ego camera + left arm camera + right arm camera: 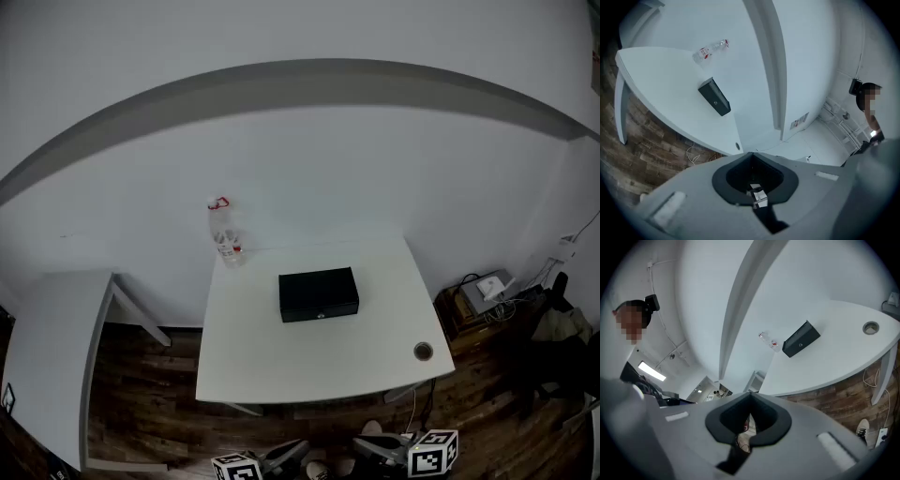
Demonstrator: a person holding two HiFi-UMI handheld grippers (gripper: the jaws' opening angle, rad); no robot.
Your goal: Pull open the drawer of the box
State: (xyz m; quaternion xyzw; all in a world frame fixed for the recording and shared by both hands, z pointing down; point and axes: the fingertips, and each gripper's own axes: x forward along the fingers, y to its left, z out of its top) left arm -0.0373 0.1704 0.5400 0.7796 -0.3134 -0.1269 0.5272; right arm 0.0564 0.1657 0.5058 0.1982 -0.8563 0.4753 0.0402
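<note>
Box (319, 294), black and low, lies near the centre of the head view on a white table (309, 370). Its drawer (321, 314) front faces the lower edge of the frame, carries a small pale fitting and sits flush with the body. A clear bottle (223, 232) with a red cap stands at the table's upper left corner, against the wall (300, 159). A round cable hole (424, 352) marks the table's lower right corner. A second table (52, 356) fills the lower left of the frame, over a wood floor (150, 394). The left gripper (291, 452) and the right gripper (373, 446) show only at the bottom edge, well apart from the box. In the left gripper view the scene is rolled. The box (714, 97) appears in the upper left on the table, with the bottle (710, 50) above it. This gripper's jaws, at lower centre, are pressed together with nothing held. A person (867, 101) shows at the right edge. In the right gripper view the box (801, 339) sits right of centre in the upper half, the bottle (769, 341) just left of it and the cable hole (870, 327) further right. Here too the jaws are closed and hold nothing.
</note>
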